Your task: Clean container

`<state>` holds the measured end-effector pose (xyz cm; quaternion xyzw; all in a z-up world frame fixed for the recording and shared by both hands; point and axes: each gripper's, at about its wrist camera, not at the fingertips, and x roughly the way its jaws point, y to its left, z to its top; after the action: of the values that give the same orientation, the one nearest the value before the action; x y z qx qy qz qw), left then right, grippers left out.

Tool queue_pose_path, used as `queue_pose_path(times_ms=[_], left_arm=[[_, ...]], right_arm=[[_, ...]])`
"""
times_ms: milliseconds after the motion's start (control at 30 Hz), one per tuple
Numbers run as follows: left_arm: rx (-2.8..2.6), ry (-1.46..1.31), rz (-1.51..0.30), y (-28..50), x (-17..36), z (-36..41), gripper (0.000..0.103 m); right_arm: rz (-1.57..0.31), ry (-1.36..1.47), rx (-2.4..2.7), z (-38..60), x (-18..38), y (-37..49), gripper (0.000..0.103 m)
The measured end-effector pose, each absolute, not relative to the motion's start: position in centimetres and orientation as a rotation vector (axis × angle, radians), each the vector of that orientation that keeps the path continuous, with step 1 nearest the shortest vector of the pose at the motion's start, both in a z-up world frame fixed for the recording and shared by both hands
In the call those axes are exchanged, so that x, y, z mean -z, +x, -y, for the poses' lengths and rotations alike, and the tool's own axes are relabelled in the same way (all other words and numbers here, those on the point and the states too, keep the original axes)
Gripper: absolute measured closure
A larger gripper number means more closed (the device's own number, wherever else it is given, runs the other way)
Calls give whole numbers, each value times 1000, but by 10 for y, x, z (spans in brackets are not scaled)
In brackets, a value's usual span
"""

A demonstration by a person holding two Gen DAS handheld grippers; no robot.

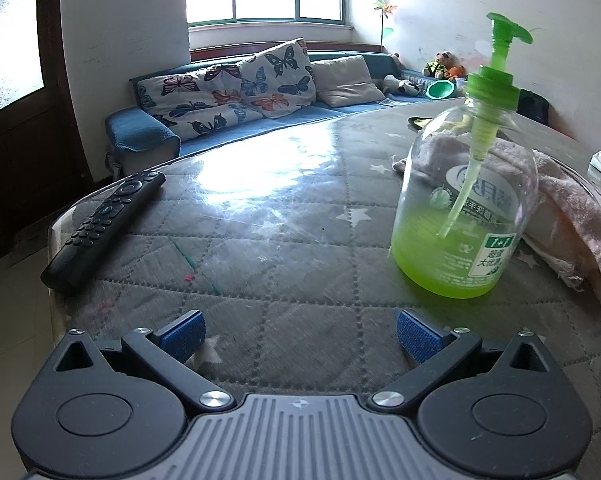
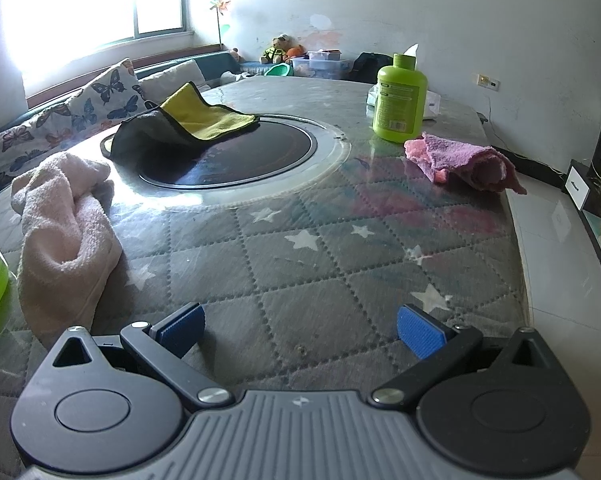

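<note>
Green-pump bottle (image 1: 466, 208) upright beside pink towel (image 2: 66, 236); left tool (image 1: 298, 334), right tool (image 2: 300, 330) wide open, empty.

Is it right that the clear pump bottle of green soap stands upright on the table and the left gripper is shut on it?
No. In the left wrist view the pump bottle stands upright on the table, but the left gripper is open and holds nothing.
</note>
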<state>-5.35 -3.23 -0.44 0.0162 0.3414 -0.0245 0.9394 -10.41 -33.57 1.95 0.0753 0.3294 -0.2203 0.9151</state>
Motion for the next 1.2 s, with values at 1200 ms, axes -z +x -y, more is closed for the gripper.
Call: queue_pose_path(times_ms=[1200], left_arm=[[113,55,-701,-79,4,52,0]], right_arm=[[-705,133,391,313,-22,-134,0]])
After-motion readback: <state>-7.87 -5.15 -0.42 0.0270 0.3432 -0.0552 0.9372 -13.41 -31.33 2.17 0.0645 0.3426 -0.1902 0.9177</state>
